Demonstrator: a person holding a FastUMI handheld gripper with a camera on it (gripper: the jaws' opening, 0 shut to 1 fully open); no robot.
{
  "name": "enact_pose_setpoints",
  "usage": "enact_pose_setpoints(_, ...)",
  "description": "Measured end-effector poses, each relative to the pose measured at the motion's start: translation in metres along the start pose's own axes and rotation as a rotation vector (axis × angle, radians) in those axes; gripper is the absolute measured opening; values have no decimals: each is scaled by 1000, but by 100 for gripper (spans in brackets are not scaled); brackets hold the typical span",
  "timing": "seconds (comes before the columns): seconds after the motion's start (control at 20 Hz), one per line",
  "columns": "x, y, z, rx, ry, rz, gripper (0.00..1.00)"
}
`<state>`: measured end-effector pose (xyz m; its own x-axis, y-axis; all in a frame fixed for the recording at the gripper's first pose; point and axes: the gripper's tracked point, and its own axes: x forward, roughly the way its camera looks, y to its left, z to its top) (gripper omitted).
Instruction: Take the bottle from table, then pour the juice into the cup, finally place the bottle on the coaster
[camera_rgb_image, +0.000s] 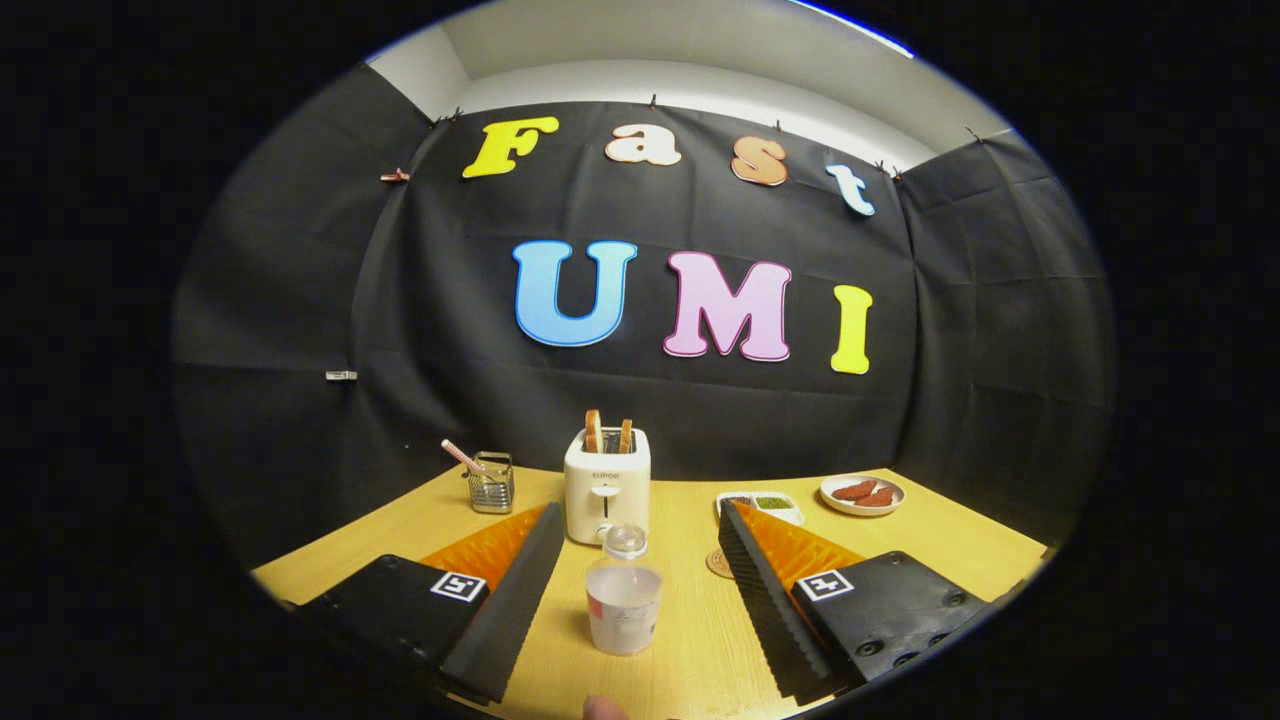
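In front of the toaster, the bottle is standing upright on the tabletop, sitting between the claw's spread fingers, untouched. Grasping, pouring and placing on the coaster are all remaining.

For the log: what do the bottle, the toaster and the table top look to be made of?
Bottle, standing between the open gripper fingers: clear, probably plastic; you see through it, with a pale label band. Toaster: cream, smooth housing, likely plastic or painted metal; soft sheen. Table: light wood or wood-look laminate, matte, faint grain.
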<state>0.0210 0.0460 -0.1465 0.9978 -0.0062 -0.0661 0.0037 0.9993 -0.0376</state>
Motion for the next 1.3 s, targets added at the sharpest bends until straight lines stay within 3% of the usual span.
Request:
enact_pose_setpoints(0.55,48,5,-88,-18,68,-90,97)
enact_pose_setpoints(0.9,61,6,-119,57,92,-85,96)
enact_pose_setpoints(0.95,61,12,-116,70,87,-65,95)
enact_pose_setpoints(1.05,61,16,-116,60,88,-49,77)
enact_pose_setpoints(1.3,51,11,-93,99,112,-45,76)
